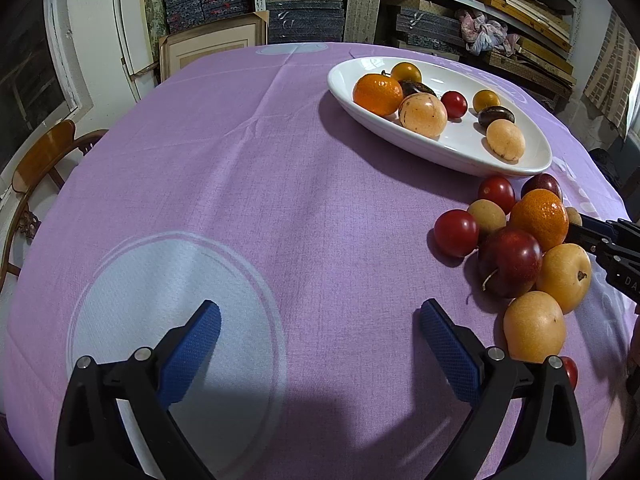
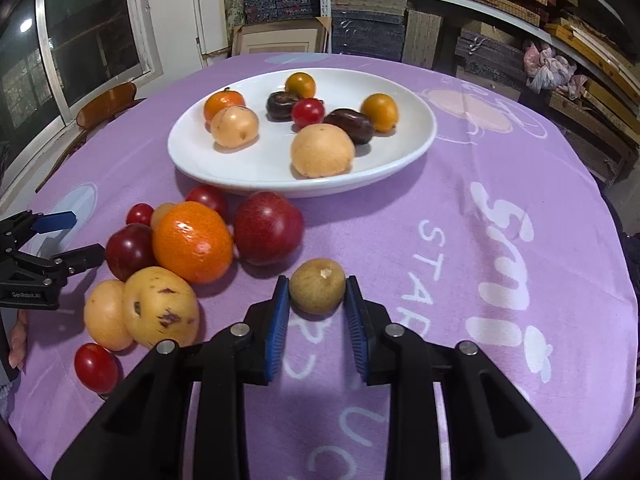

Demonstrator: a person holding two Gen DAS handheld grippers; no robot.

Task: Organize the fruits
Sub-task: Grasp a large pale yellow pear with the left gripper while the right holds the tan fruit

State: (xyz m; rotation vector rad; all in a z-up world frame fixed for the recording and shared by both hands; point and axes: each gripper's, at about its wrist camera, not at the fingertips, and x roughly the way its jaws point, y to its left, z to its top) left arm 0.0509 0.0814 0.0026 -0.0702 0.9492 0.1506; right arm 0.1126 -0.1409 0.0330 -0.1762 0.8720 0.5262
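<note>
Right wrist view: right gripper (image 2: 317,312) clamps the small round tan-brown fruit (image 2: 317,291) near the tablecloth's near edge. Lift straight, clearing the white oval plate's (image 2: 192,168) rim. Left gripper (image 1: 320,344) gapes empty.

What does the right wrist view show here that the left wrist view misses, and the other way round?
Only the right wrist view: the right gripper shut on a small brown fruit lying on the cloth, white lettering printed on the cloth, and a window behind. Only the left wrist view: the left gripper seen head-on, open over bare cloth, a pale printed circle under its left finger. Both: the white dish of fruit, the loose pile with the orange, the purple tablecloth and the shelves.
</note>
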